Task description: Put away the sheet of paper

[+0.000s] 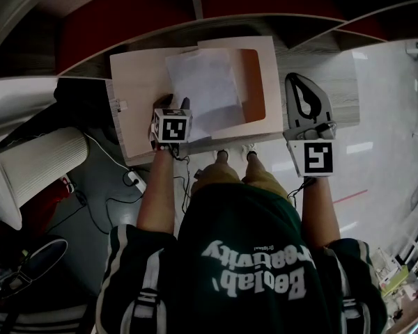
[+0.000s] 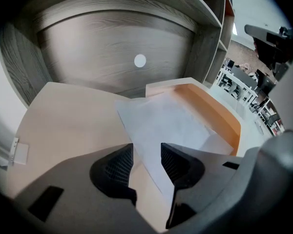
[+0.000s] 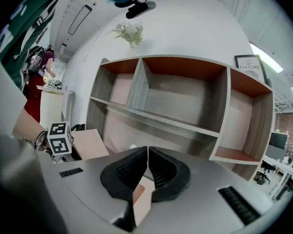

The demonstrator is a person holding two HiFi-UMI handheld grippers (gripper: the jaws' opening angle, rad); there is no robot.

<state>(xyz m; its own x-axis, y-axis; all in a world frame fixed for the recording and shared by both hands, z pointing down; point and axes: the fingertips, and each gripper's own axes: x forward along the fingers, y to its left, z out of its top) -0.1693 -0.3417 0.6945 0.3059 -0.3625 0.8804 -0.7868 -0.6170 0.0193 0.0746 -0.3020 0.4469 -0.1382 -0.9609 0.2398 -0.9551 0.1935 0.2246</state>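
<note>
Head view: we hold the left gripper (image 1: 177, 104) over the near-left edge of the sheet of paper (image 1: 203, 82). The sheet lies loose across an open pale box (image 1: 136, 82), partly over its orange-lined well. Left gripper view: jaws stand apart, the sheet's edge runs below the gap, and the pads are not pressing it. Right gripper (image 1: 301, 83) sits apart, just beside the box's right side, above the grey wood surface (image 1: 343, 106). Its jaws are closed together with nothing between them.
</note>
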